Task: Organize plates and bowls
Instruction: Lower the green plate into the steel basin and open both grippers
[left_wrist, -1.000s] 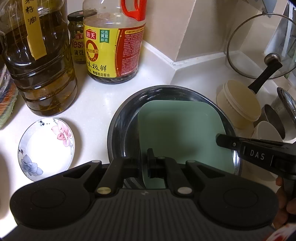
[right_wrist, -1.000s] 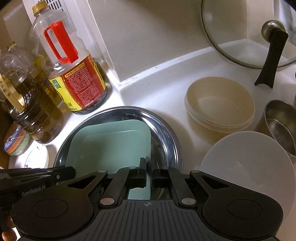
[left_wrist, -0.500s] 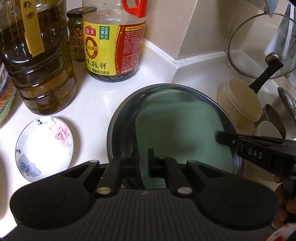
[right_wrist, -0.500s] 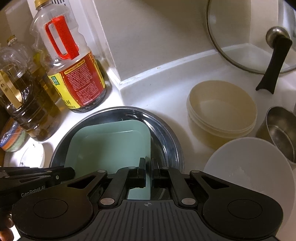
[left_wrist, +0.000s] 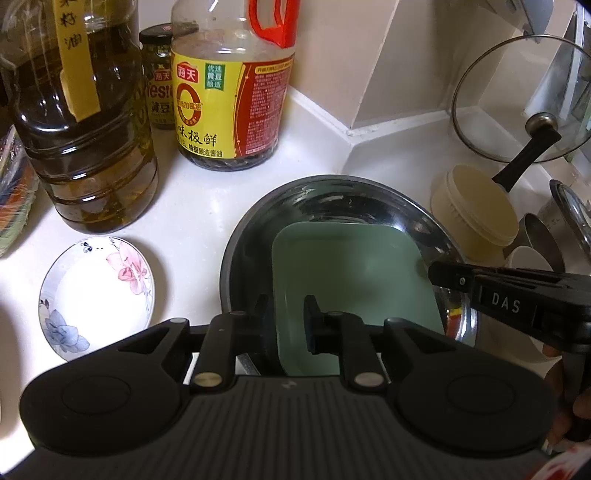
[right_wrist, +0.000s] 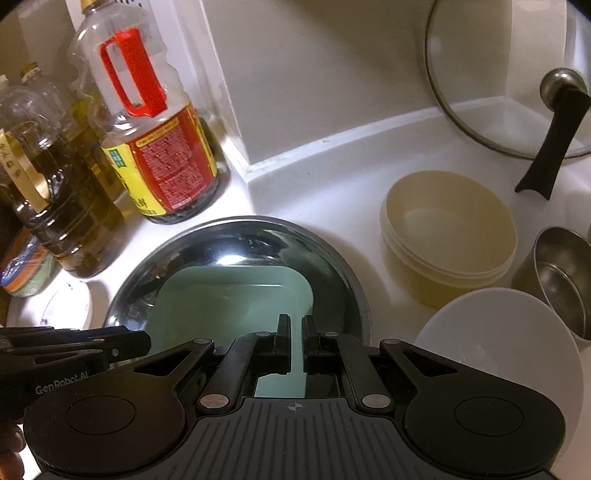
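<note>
A pale green square plate (left_wrist: 354, 273) (right_wrist: 229, 295) lies inside a round steel dish (left_wrist: 332, 206) (right_wrist: 240, 240) on the white counter. My left gripper (left_wrist: 289, 314) straddles the plate's left rim. Its jaws are opening, and a gap shows between the right pad and the rim. My right gripper (right_wrist: 295, 332) is shut on the plate's right rim. Each gripper's tip also shows in the other wrist view, the right gripper (left_wrist: 434, 271) and the left gripper (right_wrist: 142, 341).
A floral saucer (left_wrist: 96, 295) sits left of the dish. Stacked cream bowls (right_wrist: 447, 229), a white bowl (right_wrist: 498, 350) and a steel cup (right_wrist: 561, 280) crowd the right. A soy sauce bottle (left_wrist: 229, 99), an oil bottle (left_wrist: 85, 147) and a glass lid (right_wrist: 498, 74) stand behind.
The left jaws have parted from the green plate's rim. The plate has slipped a little lower in the steel dish. The right gripper keeps its hold.
</note>
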